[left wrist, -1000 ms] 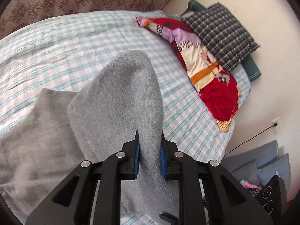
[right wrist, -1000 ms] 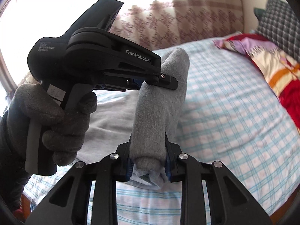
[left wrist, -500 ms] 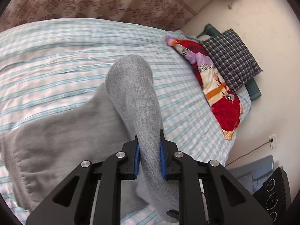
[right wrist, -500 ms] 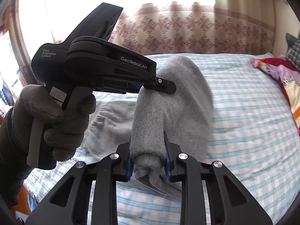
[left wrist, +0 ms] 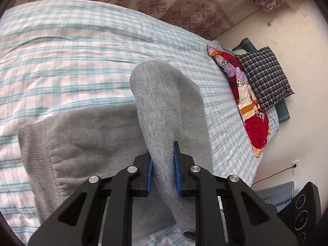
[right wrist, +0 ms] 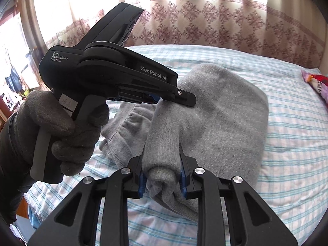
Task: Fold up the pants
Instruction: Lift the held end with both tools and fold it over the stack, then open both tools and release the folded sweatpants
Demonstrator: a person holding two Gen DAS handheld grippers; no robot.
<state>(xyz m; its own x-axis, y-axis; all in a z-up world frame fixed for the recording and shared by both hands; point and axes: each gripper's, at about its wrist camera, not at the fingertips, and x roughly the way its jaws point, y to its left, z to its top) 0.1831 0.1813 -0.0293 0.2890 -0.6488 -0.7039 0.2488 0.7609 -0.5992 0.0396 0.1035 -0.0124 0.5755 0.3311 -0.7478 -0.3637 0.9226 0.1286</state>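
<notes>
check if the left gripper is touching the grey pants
Touching. The left wrist view shows the left gripper with both blue pads pressed against a lifted fold of the grey pants.

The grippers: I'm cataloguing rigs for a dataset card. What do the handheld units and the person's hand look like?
Both are matte black plastic with blue finger pads and round silver screws. The left gripper has a pistol-style handle with a grey strip, white "GenRobot.AI" and "Data Acquisition System" lettering and a small white label. The left hand wears a grey knit glove over a black sleeve. No cables are visible.
</notes>
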